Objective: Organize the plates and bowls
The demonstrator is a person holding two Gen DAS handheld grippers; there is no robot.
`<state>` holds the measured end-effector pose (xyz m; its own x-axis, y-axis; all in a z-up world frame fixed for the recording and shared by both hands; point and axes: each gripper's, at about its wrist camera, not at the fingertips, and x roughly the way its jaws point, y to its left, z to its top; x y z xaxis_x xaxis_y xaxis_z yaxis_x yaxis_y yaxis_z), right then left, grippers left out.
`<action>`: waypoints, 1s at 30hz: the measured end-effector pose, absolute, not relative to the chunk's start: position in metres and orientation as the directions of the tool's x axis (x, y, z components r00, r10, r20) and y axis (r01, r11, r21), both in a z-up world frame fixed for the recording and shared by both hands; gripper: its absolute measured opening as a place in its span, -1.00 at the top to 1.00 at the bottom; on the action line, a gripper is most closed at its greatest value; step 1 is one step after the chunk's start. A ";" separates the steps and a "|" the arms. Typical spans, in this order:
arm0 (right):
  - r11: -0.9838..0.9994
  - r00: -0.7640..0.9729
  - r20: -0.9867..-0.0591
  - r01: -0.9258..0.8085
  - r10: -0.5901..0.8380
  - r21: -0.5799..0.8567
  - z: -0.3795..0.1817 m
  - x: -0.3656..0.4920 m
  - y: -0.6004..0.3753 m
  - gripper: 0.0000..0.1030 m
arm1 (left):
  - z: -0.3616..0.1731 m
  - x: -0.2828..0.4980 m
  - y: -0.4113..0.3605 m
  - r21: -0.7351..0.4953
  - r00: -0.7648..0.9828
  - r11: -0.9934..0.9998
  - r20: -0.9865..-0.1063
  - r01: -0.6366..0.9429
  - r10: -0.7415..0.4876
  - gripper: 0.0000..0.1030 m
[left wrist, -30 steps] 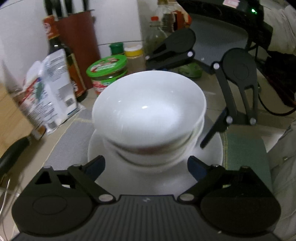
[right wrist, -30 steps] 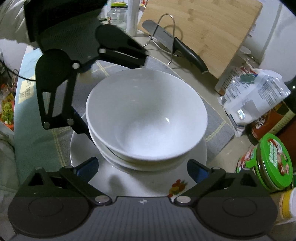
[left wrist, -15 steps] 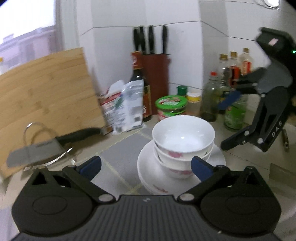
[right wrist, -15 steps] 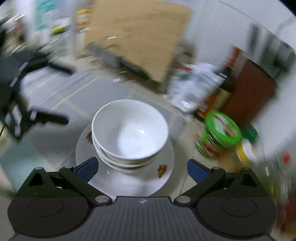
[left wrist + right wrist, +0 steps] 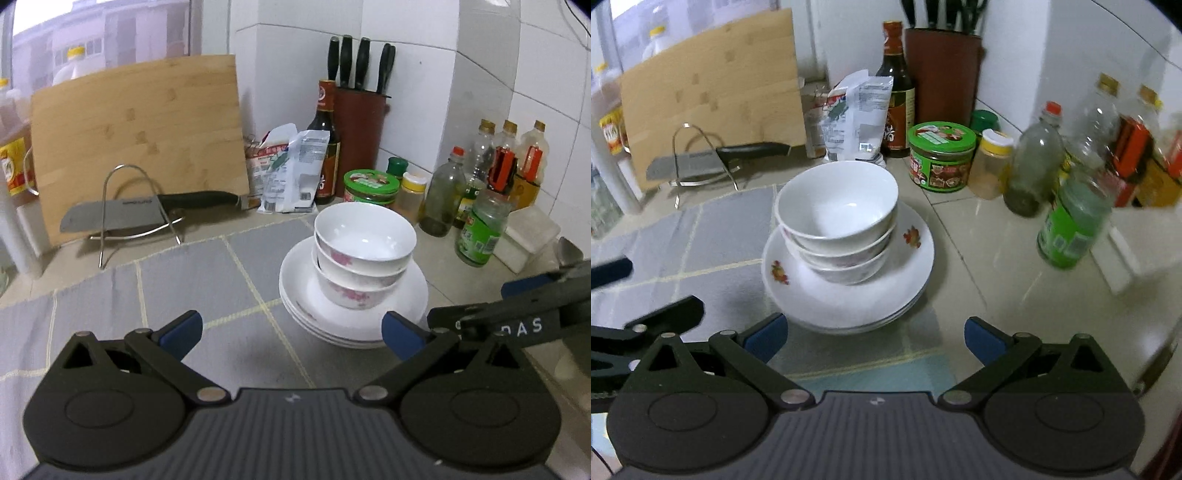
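Observation:
A stack of white bowls point(image 5: 364, 251) with pink flower prints sits on a stack of white plates point(image 5: 413, 299) on the counter. In the right wrist view the bowls point(image 5: 836, 218) rest on plates point(image 5: 916, 258) with red leaf prints. My left gripper point(image 5: 291, 330) is open and empty, held back from the stack, which lies ahead to its right. My right gripper point(image 5: 873, 334) is open and empty, just short of the plates' near rim. The right gripper also shows at the right edge of the left wrist view point(image 5: 517, 317).
A grey mat point(image 5: 192, 280) covers the counter at left. A cleaver point(image 5: 147, 212) rests on a wire stand before a wooden cutting board point(image 5: 136, 140). Behind and right of the stack stand a knife block point(image 5: 360, 133), a sauce bottle point(image 5: 327, 144), a green-lidded jar point(image 5: 371, 186) and several bottles point(image 5: 480, 229).
Both grippers have pulled back and up from close around the bowls. The stack now looks smaller and farther off. Bowls and plates have not moved.

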<state>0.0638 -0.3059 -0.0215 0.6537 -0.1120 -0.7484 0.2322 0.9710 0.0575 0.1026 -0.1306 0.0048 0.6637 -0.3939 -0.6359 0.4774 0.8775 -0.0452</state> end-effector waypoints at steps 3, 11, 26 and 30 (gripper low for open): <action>0.968 0.660 -0.740 0.247 -0.132 0.048 -0.018 0.055 -0.296 -1.00 | 0.009 0.096 -0.125 -0.038 0.671 0.884 -0.636 0.466 -0.381 -0.99; 0.965 0.678 -0.721 0.257 -0.142 0.052 -0.011 0.046 -0.285 -1.00 | 0.016 0.091 -0.119 -0.020 0.691 0.903 -0.636 0.429 -0.343 -0.99; 0.965 0.693 -0.703 0.258 -0.160 0.034 -0.005 0.042 -0.280 -1.00 | 0.019 0.090 -0.113 -0.024 0.697 0.912 -0.637 0.409 -0.329 -0.99; 0.965 0.694 -0.702 0.259 -0.162 0.033 -0.004 0.042 -0.281 -1.00 | 0.020 0.090 -0.114 -0.023 0.699 0.912 -0.635 0.410 -0.330 -0.99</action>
